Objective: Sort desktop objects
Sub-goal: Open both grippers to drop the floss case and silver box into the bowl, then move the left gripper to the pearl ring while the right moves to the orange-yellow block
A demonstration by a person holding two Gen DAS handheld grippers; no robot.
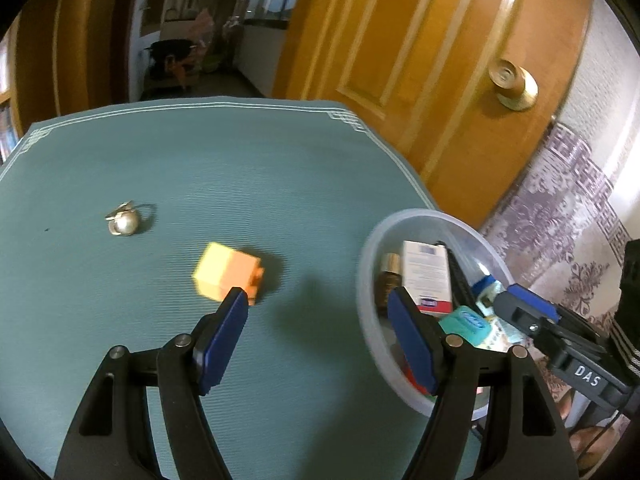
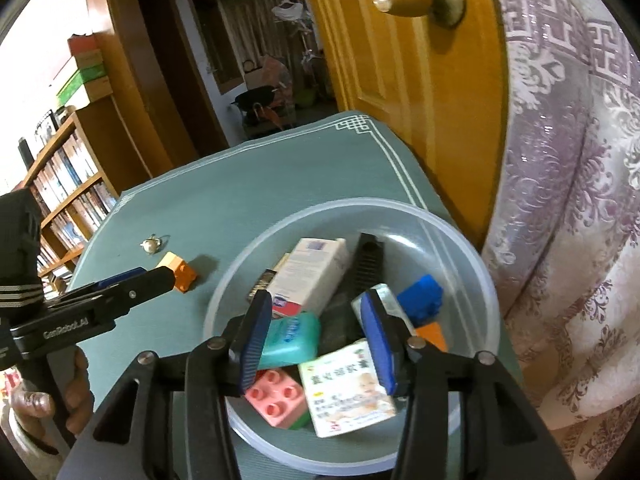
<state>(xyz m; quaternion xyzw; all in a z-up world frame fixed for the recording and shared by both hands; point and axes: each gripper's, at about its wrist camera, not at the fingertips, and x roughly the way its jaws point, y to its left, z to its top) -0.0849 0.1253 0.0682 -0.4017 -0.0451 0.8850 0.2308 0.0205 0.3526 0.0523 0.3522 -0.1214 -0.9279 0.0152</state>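
A yellow and orange toy block (image 1: 228,272) lies on the green table mat (image 1: 200,160), just beyond the left fingertip of my left gripper (image 1: 318,300). That gripper is open wide with nothing between its pads. A pearl trinket (image 1: 124,222) lies further back on the left. My right gripper (image 2: 316,308) hovers open over the clear plastic bowl (image 2: 360,204), its pads pressing on nothing. Under it lie a teal box (image 2: 292,340), a pink brick (image 2: 276,398), a baby-print box (image 2: 348,392), a white carton (image 2: 312,272), a blue brick (image 2: 422,298) and a black comb (image 2: 366,264).
The bowl (image 1: 366,264) sits at the mat's right edge, beside a patterned purple cloth (image 2: 560,200). A wooden door (image 1: 420,60) stands behind the table. A bookshelf (image 2: 68,200) is at the left. A hand (image 2: 76,392) holds the left gripper (image 2: 160,278) near the block (image 2: 180,270).
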